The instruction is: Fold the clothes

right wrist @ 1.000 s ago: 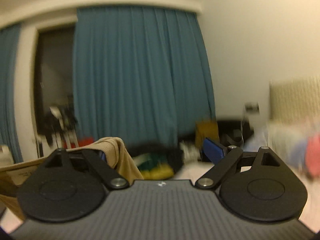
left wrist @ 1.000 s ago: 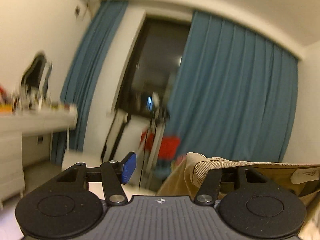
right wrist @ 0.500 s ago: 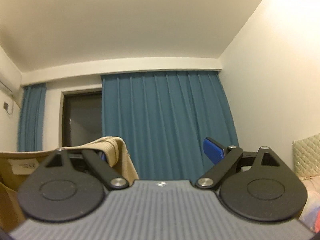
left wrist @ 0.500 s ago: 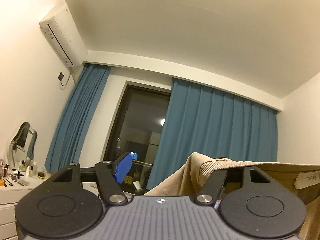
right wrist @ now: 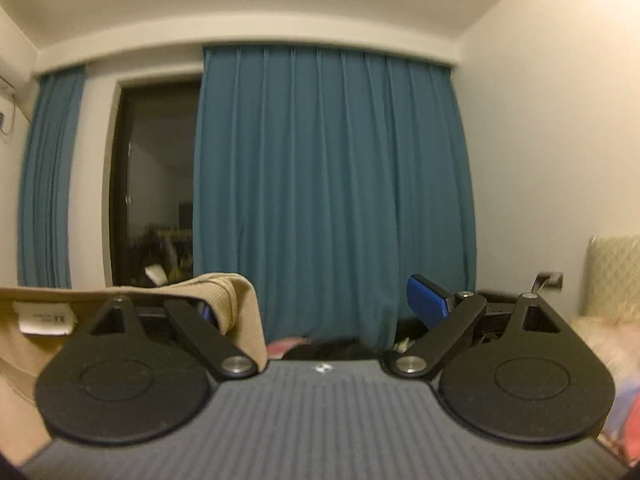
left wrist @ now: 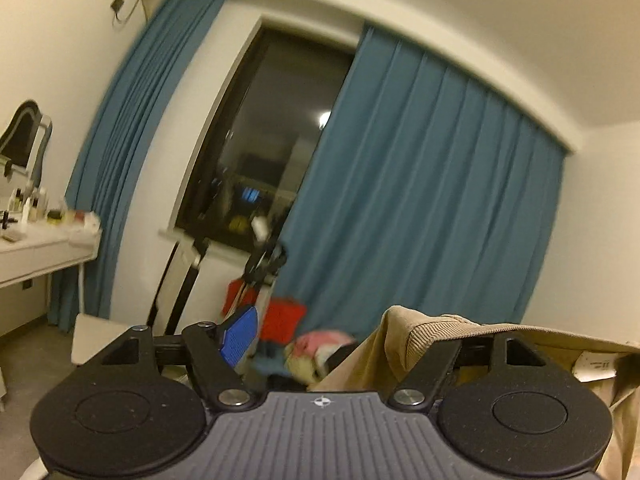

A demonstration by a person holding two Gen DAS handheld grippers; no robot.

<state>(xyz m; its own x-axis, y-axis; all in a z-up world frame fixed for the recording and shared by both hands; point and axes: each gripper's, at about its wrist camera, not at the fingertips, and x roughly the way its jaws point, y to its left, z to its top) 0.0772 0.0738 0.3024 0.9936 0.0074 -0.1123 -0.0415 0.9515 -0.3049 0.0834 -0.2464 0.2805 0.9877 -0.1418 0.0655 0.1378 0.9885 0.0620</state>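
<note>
A tan garment with a ribbed band and a white label hangs in the air between the two grippers. In the left wrist view the garment [left wrist: 432, 336] drapes over the right finger, and the left blue pad [left wrist: 239, 335] stands far from it. My left gripper [left wrist: 332, 336] is open, the cloth hooked on one finger. In the right wrist view the garment [right wrist: 224, 292] drapes over the left finger, and the right blue pad [right wrist: 426, 300] stands apart. My right gripper [right wrist: 316, 300] is open in the same way. The fingers under the cloth are hidden.
Blue curtains [right wrist: 332, 192] and a dark window [left wrist: 272, 140] are straight ahead. A white dressing table [left wrist: 36, 248] with a mirror stands at the left. A bed with a padded headboard [right wrist: 612, 280] is at the right. Red and pink items [left wrist: 304, 340] lie low near the window.
Both grippers tilted up toward the ceiling half a second ago and have now swung back down toward the window. The tan garment stays draped on the same fingers.
</note>
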